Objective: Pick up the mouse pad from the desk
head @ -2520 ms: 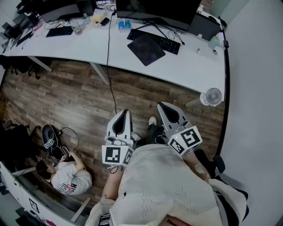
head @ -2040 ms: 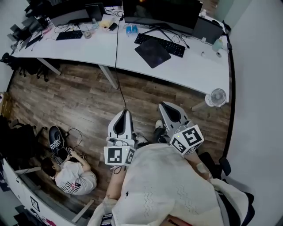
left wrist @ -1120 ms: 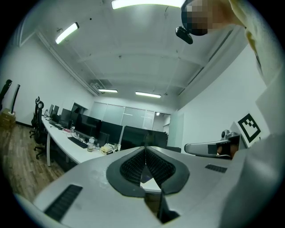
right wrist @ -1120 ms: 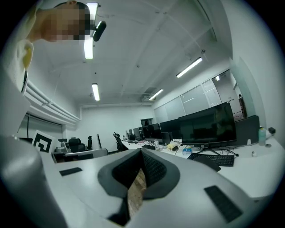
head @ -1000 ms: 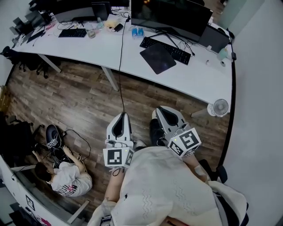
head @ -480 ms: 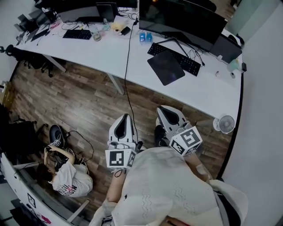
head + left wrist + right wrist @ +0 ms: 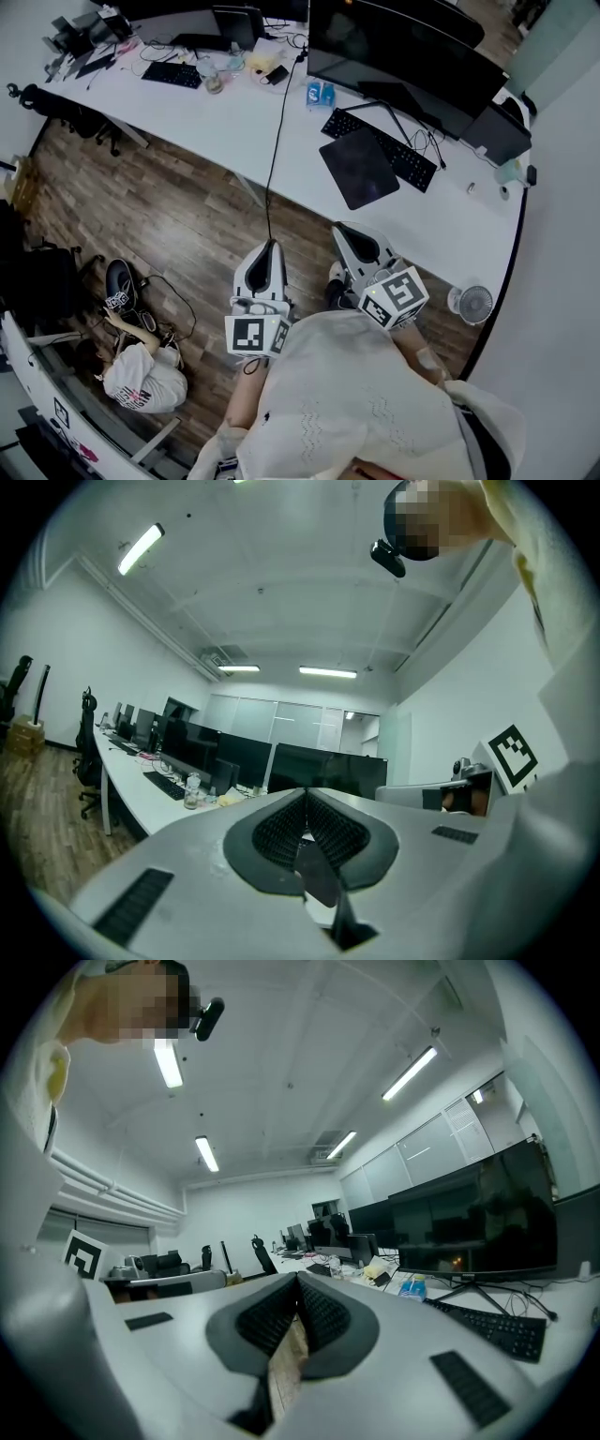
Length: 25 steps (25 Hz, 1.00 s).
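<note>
**Head view.** We look down on a long white desk (image 7: 450, 234) that curves across the far side of a room with a brown plank floor (image 7: 178, 216). The mouse pad (image 7: 359, 167), dark and square, lies flat on the desk ahead of us and a little to the right. Its far edge lies against a black keyboard (image 7: 384, 150) below a wide monitor (image 7: 412, 56). A black cable (image 7: 272, 159) drops from the desk's near edge to the floor, just left of the pad. A small fan (image 7: 475, 305) stands on the floor at right, and a person (image 7: 141, 375) sits on the floor at near left. The left gripper (image 7: 269, 246) and right gripper (image 7: 339, 228) are side by side over the floor, both short of the desk and apart from the pad.

**Left gripper view.** We see its 2 jaws pressed together with nothing between them. Beyond runs the desk with a row of dark screens (image 7: 234, 757) under ceiling lights (image 7: 328, 672).

**Right gripper view.** Its 2 jaws also meet, empty. The keyboard and monitor lie at right, and plank floor shows below the pads.
</note>
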Motion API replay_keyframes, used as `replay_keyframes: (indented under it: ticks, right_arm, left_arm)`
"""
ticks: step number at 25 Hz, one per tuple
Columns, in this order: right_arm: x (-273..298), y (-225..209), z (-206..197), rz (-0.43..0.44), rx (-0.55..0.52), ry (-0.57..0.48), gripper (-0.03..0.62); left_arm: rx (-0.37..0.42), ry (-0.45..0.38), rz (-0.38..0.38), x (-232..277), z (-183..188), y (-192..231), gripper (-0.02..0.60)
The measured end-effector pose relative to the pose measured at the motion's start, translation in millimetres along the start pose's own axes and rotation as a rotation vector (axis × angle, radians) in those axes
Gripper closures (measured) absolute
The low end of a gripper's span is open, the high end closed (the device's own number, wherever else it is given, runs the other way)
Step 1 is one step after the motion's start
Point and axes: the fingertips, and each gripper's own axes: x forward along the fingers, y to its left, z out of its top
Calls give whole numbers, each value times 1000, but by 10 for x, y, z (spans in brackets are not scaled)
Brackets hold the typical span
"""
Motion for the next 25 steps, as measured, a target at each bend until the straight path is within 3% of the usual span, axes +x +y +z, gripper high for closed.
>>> replay_keyframes:
  ticks: [15, 25]
  right_arm:
    - [294, -1205, 318, 83, -2, 1, 593]
    - [303, -1656, 379, 35, 33, -30, 593]
  left_arm:
    - [24, -11, 96, 1159, -27, -303, 566]
    - [32, 14, 86, 1516, -92, -370, 566]
